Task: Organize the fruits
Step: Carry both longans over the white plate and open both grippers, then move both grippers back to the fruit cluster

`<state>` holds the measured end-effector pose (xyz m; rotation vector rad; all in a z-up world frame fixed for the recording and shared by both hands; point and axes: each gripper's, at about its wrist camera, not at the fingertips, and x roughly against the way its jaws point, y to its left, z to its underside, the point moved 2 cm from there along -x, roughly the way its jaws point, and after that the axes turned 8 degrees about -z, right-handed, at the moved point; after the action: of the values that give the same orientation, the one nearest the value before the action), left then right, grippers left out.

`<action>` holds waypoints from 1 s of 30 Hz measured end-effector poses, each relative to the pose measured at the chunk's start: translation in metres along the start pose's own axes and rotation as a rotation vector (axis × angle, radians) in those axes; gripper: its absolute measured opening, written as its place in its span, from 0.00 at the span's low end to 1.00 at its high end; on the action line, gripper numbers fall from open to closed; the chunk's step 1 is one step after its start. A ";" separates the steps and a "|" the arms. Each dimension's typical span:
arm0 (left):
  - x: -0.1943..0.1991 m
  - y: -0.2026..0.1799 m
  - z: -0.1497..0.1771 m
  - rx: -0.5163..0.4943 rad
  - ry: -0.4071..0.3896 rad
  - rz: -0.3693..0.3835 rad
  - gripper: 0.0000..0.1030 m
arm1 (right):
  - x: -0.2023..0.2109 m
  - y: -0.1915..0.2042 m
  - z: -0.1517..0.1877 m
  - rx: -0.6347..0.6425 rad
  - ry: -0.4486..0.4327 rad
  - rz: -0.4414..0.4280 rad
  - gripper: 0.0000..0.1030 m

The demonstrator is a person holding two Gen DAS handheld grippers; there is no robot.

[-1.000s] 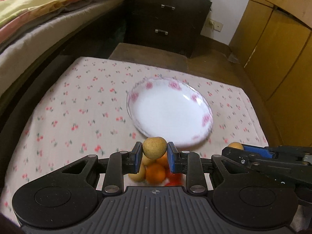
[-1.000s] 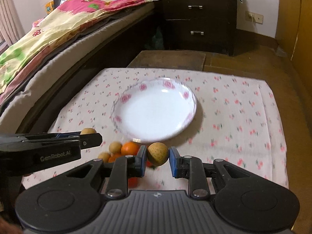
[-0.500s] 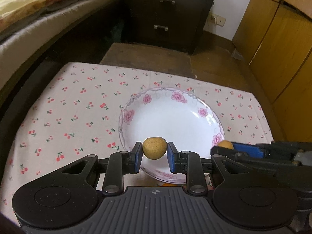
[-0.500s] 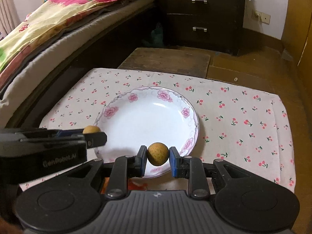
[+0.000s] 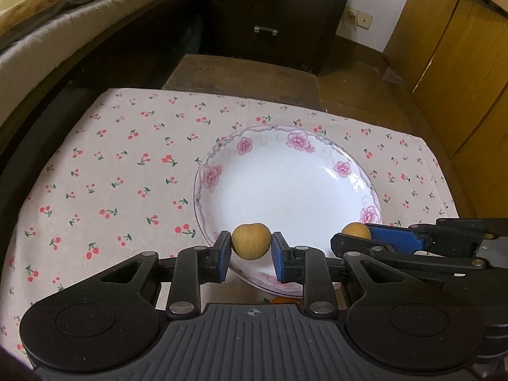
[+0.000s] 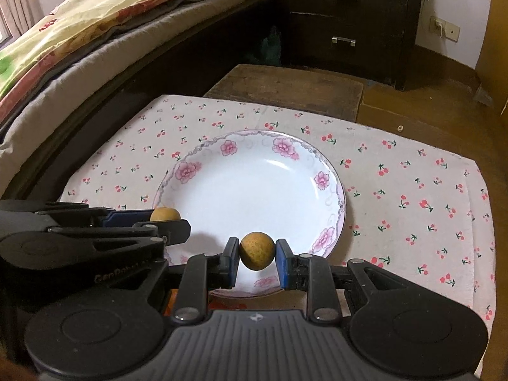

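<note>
Our left gripper (image 5: 250, 246) is clamped on a tan fruit (image 5: 250, 241), and our right gripper (image 6: 256, 251) is clamped on a second tan fruit (image 6: 256, 250), both over the near rim of the flowered plate (image 5: 285, 184). Only the left view shows the wooden wardrobe (image 5: 460, 63); only the right shows the bright quilt (image 6: 95, 16).

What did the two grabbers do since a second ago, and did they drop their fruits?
Both grabbers carried their fruits away from the pile and forward over the near part of the plate. The left gripper still pinches its tan fruit; the right gripper still pinches its round fruit. Nothing was dropped. The plate and the cherry cloth stayed put, plate still empty.
</note>
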<state>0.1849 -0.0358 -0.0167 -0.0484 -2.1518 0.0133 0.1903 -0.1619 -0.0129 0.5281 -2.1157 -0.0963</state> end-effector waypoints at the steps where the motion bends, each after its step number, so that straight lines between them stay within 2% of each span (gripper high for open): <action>1: -0.001 -0.001 0.000 -0.001 0.002 0.001 0.33 | -0.001 -0.001 0.000 -0.002 0.004 -0.001 0.25; 11: -0.002 -0.002 0.001 -0.008 0.005 -0.003 0.34 | -0.004 -0.004 0.001 -0.024 0.019 -0.010 0.25; 30: 0.020 0.006 0.002 0.017 -0.020 0.029 0.42 | 0.017 -0.003 0.004 -0.059 -0.024 -0.008 0.26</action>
<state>0.1728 -0.0286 -0.0015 -0.0697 -2.1708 0.0496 0.1798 -0.1721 -0.0026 0.5027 -2.1277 -0.1696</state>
